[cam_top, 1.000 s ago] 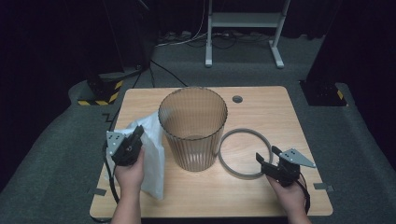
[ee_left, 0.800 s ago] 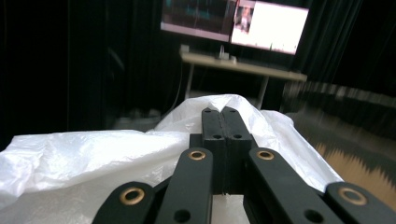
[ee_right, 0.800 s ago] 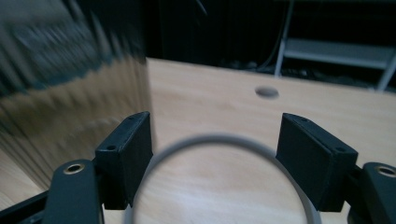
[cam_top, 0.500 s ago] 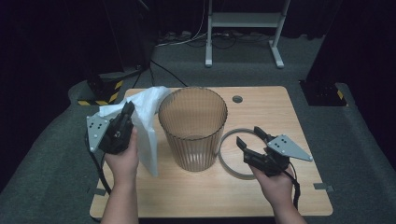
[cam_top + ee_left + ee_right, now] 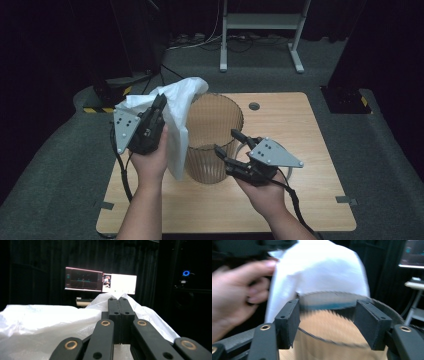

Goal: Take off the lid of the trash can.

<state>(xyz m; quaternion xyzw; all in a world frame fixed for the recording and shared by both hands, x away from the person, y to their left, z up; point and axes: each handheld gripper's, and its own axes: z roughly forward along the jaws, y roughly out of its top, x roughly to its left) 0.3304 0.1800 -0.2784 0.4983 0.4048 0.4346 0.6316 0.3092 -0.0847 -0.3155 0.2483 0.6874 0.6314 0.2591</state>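
A translucent brown ribbed bin [image 5: 212, 135] stands upright in the middle of the wooden table [image 5: 300, 125]. My left gripper [image 5: 159, 102] is raised at the bin's upper left and shut on a white plastic bag [image 5: 175, 107]. The bag hangs down along the bin's left side. In the left gripper view the jaws [image 5: 120, 300] are pressed together on the bag [image 5: 45, 320]. My right gripper [image 5: 231, 142] is open against the bin's right side. Its jaws have just been closing, with nothing gripped between them. In the right gripper view, the bin's rim [image 5: 332, 296] lies beyond the jaws.
A grey ring [image 5: 243, 146] lies flat on the table right of the bin, mostly hidden under my right hand. A round cable hole [image 5: 254, 106] sits near the far edge. A white stand [image 5: 260, 30] is on the floor behind the table.
Both hands have risen. The left gripper lifted the bag from beside the bin to rim height. The right gripper moved left from the ring to the bin's side, its jaws narrowing.
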